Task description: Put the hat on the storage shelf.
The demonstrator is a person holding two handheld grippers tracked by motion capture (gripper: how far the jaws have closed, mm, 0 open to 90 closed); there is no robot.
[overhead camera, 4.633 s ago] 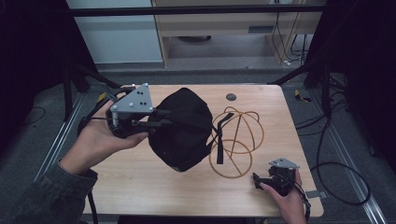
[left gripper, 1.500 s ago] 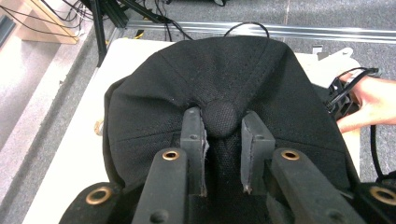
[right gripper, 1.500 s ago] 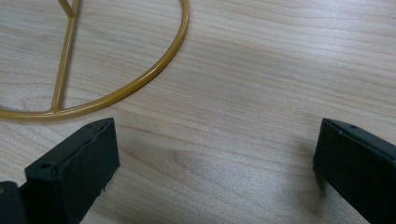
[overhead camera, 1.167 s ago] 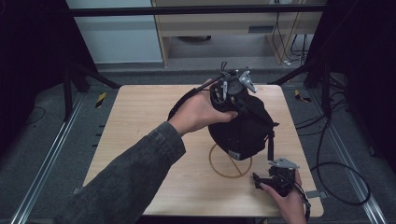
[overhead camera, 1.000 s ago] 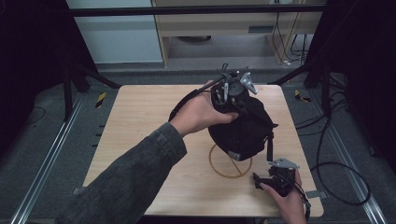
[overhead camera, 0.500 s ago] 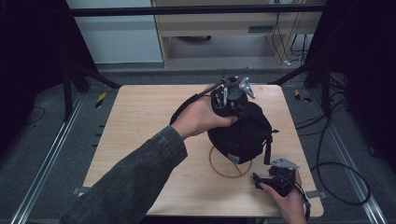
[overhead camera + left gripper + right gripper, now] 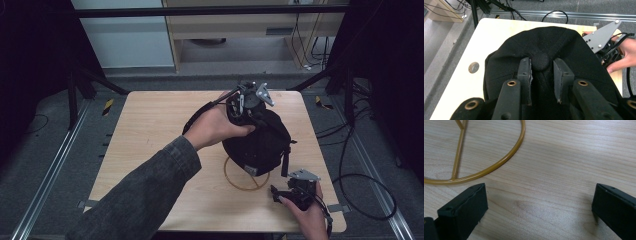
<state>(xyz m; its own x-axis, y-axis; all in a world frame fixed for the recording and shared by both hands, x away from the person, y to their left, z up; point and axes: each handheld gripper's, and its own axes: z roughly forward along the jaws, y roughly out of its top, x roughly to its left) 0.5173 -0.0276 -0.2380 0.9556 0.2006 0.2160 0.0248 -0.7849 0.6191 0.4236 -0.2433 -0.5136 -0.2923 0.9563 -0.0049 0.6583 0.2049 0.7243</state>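
With the left hand-held gripper [image 7: 541, 80] easing its jaws off the black cap's [image 7: 260, 145] top button and the right hand-held gripper [image 7: 537, 207] open, the cap may slide off the gold wire stand [image 7: 240, 181] at centre frame.

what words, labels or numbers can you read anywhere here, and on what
No readable text anywhere.
The black cap bears a small pale tag low on its near side, too small to read.
The gold wire stand and the table carry no markings.
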